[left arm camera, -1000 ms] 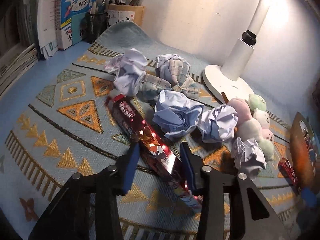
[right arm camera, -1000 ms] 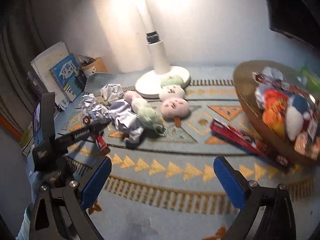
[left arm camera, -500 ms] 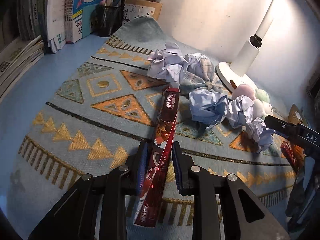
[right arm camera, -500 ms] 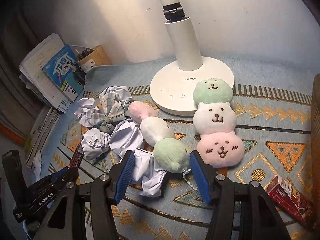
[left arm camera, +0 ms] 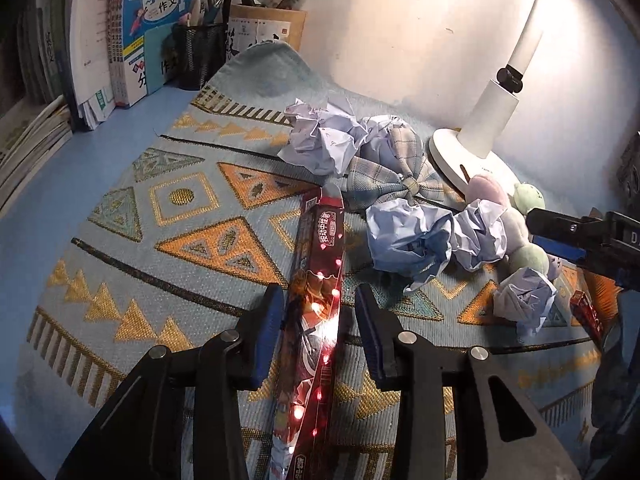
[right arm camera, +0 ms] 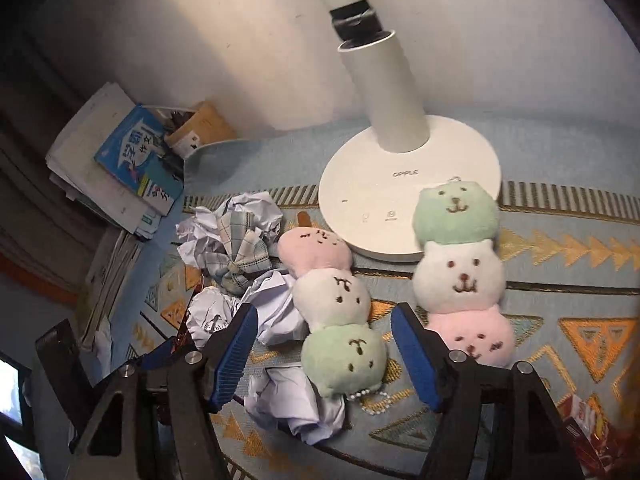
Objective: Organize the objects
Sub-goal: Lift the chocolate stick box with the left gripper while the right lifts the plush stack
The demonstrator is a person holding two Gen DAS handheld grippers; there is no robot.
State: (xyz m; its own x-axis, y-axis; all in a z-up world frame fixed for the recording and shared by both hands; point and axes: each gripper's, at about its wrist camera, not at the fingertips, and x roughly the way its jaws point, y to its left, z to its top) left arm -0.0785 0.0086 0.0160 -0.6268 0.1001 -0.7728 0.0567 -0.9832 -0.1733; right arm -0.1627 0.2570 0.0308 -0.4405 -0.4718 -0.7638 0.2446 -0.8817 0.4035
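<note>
A patterned cloth covers the blue desk, with a white lamp at the back. On the cloth, a long red box lies between the fingers of the left claw, which stand apart, not touching it. The right claw is spread around the green end of a three-ball plush skewer, beside crumpled paper balls.

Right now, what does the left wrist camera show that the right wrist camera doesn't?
Only the left wrist view shows the long red snack box lying between the open left gripper. Only the right wrist view shows the second dango plush by the lamp, with faces. Both show the lamp base, crumpled paper balls and the plaid bow.
</note>
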